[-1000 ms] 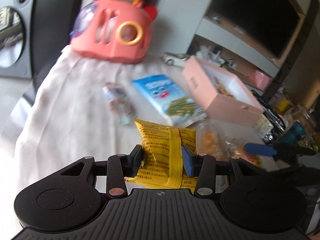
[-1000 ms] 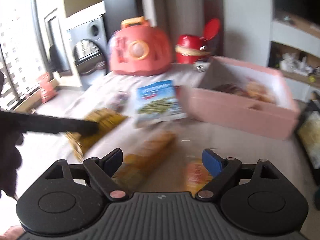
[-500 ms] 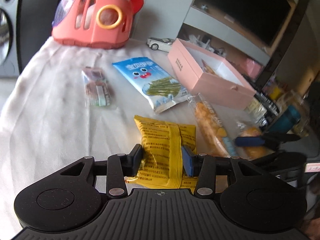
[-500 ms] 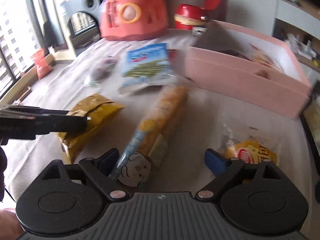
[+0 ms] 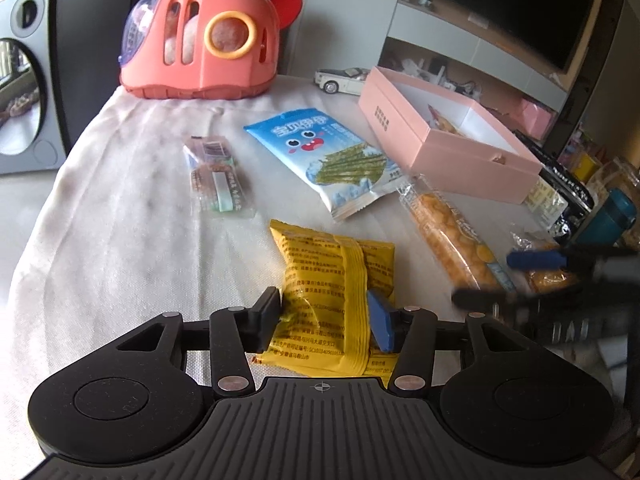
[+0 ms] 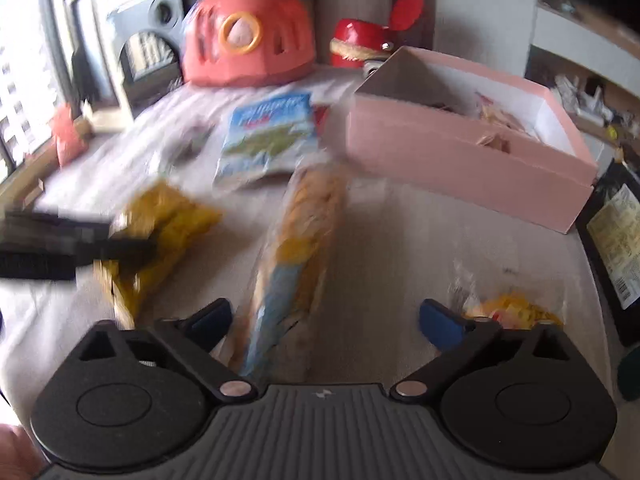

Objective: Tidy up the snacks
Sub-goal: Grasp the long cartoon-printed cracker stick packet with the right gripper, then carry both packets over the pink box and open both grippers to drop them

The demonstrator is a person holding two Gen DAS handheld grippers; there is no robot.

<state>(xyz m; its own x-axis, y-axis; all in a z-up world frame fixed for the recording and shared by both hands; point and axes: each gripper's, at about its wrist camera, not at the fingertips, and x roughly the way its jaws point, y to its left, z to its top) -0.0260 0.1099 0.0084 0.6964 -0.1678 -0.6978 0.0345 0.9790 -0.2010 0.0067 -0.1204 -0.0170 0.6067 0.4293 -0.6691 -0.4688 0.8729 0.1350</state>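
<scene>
**Yellow packet pinched, right jaws lining up on the cracker tube**

My left gripper [image 5: 324, 316] has its jaws pinching the yellow packet [image 5: 336, 280] as it did a second ago, near the tabletop [image 5: 120, 240]; the view has steadied, so I judge the lift has not really begun; centre, the cracker tube [image 6: 304, 240] now lies between the spread jaws of my right gripper [image 6: 326, 320], which earlier hung further back; right, the pink box [image 6: 460, 160] waits open, some snacks already inside.
</scene>
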